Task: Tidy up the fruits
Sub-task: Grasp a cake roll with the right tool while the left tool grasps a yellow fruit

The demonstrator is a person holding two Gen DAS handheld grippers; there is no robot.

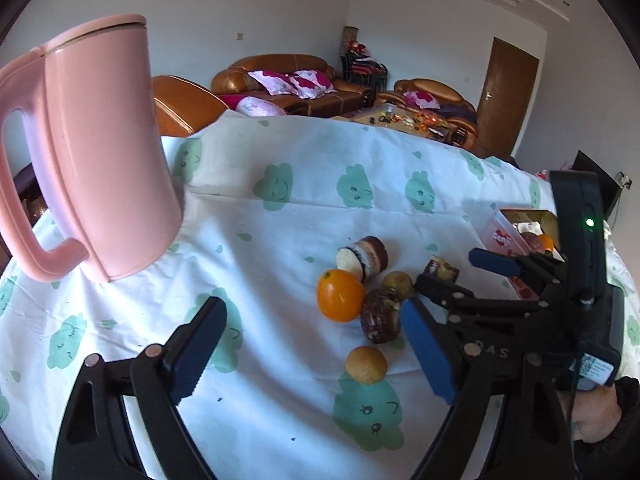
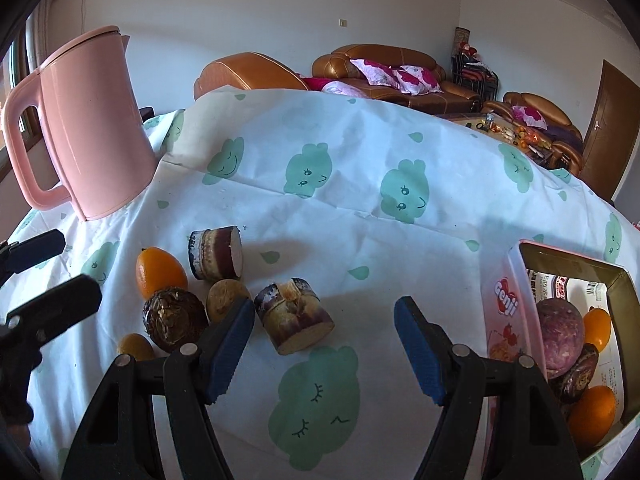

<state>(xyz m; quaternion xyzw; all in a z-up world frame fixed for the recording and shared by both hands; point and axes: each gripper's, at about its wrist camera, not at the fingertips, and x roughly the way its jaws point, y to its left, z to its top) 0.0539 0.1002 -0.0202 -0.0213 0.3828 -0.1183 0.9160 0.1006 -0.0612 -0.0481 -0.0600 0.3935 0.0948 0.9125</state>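
- left tongs (image 1: 308, 352) released, nothing between the pads, hovering over the fruit cluster on the desk (image 1: 280, 420)
- right tongs (image 2: 324, 344) released, empty, cut cane piece (image 2: 294, 316) just ahead of its left pad
- loose on cloth: orange (image 1: 340, 295), dark date (image 1: 380, 316), small round fruit (image 1: 366, 365), second cane piece (image 1: 366, 258)
- box (image 2: 504, 304) at right already holds some fruit
- cane looks stiff and light, would roll; best taken across its curved sides
- orange smooth, may slip
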